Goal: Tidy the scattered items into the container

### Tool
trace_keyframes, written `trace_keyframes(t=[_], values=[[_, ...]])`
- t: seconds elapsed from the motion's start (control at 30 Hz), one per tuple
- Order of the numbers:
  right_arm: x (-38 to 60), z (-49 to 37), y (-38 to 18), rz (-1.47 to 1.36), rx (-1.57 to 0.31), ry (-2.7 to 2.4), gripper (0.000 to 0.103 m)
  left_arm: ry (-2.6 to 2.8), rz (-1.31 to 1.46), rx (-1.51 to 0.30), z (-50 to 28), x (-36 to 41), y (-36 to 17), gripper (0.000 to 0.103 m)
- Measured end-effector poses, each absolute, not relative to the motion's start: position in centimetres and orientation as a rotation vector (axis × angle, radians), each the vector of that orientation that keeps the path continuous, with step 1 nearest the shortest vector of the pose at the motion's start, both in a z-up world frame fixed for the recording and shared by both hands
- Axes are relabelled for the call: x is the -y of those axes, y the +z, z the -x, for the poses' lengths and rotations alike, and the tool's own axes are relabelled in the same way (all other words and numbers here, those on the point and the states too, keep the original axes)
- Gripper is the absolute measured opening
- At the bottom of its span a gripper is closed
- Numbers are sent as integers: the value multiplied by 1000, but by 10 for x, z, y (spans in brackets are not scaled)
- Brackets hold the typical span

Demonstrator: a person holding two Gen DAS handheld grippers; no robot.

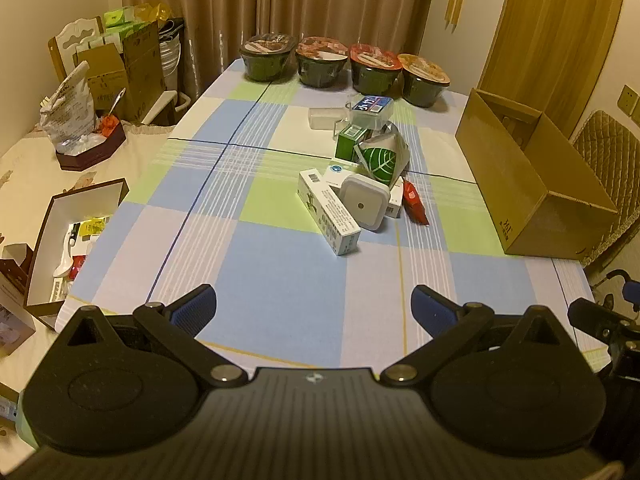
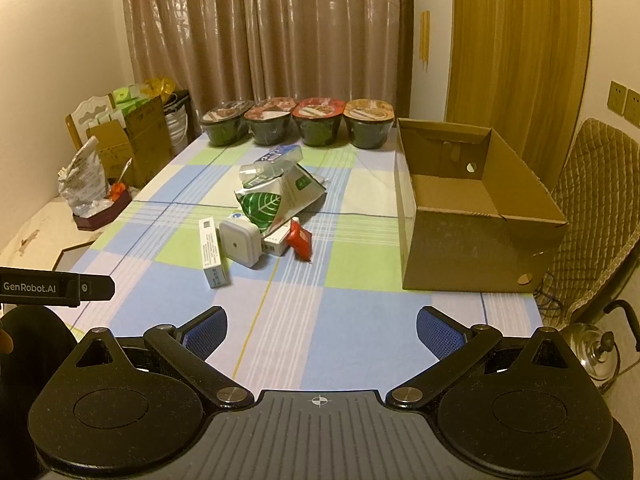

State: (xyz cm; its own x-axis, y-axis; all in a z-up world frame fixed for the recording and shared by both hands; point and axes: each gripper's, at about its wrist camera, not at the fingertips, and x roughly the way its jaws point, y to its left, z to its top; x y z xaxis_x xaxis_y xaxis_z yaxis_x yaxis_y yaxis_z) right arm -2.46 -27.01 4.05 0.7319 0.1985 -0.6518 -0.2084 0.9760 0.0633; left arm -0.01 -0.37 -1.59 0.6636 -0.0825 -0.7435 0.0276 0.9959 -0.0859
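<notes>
A heap of small items lies mid-table: a long white carton (image 1: 328, 212) (image 2: 212, 254), a white square device (image 1: 364, 202) (image 2: 240, 242), a green leaf-print pouch (image 1: 380, 160) (image 2: 272, 204), a red sachet (image 1: 414, 202) (image 2: 300, 240), a green box (image 1: 349, 142) and a clear case with a blue label (image 1: 370, 110) (image 2: 278, 160). An open, empty cardboard box (image 1: 532, 184) (image 2: 476, 216) stands at the table's right edge. My left gripper (image 1: 314, 308) and right gripper (image 2: 322, 330) both hang open over the near end of the checked tablecloth, well short of the heap, holding nothing.
Four sealed noodle bowls (image 1: 344, 66) (image 2: 296, 122) line the far edge before a curtain. A quilted chair (image 2: 592, 208) stands right of the box. Left of the table are a brown tray of oddments (image 1: 66, 236), a foil bag (image 1: 68, 112) and stacked cartons (image 1: 124, 64).
</notes>
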Motion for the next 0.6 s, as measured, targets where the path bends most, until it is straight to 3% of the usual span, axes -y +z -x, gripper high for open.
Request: trace_keyframes(t=[0.6], values=[[271,21,35,5,-739,219,103,-58,75,-863,-4,4,-22,102]])
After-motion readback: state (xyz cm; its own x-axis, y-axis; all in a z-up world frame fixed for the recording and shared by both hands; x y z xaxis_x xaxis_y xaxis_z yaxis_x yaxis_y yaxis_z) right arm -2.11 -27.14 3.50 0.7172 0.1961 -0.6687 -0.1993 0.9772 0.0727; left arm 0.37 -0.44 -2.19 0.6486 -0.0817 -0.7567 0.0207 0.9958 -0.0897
